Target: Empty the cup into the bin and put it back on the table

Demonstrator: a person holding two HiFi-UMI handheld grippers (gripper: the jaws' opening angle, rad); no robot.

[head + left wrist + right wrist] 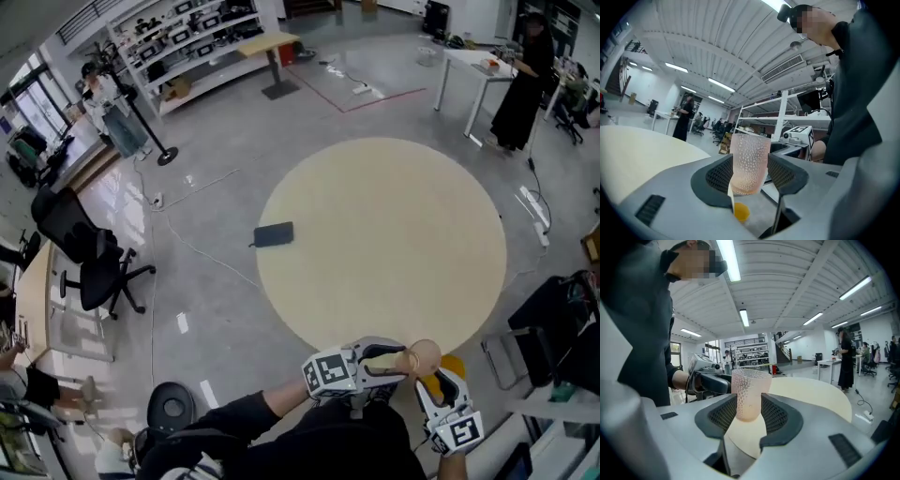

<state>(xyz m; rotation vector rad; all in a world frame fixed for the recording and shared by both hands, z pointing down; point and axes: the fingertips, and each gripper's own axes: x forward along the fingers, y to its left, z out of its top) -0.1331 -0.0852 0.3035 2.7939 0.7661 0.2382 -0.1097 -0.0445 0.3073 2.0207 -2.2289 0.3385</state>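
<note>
A translucent pink dimpled cup [424,356] stands upright just off the near edge of the round beige table [375,234]. My left gripper [405,361] reaches it from the left. My right gripper [439,382] comes up from below. In the left gripper view the cup [749,161] sits between the pads of the left gripper [749,177], which press on its sides. In the right gripper view the cup [749,394] is likewise hugged low down by the right gripper [749,412]. The cup looks empty. An orange bin [454,365] lies beneath, also visible as the orange bin [740,212].
A dark flat object [273,234] lies at the table's left edge. Office chairs [89,253] stand on the left and a dark bag [553,323] on the right. A person in black [525,84] stands at a white desk far back.
</note>
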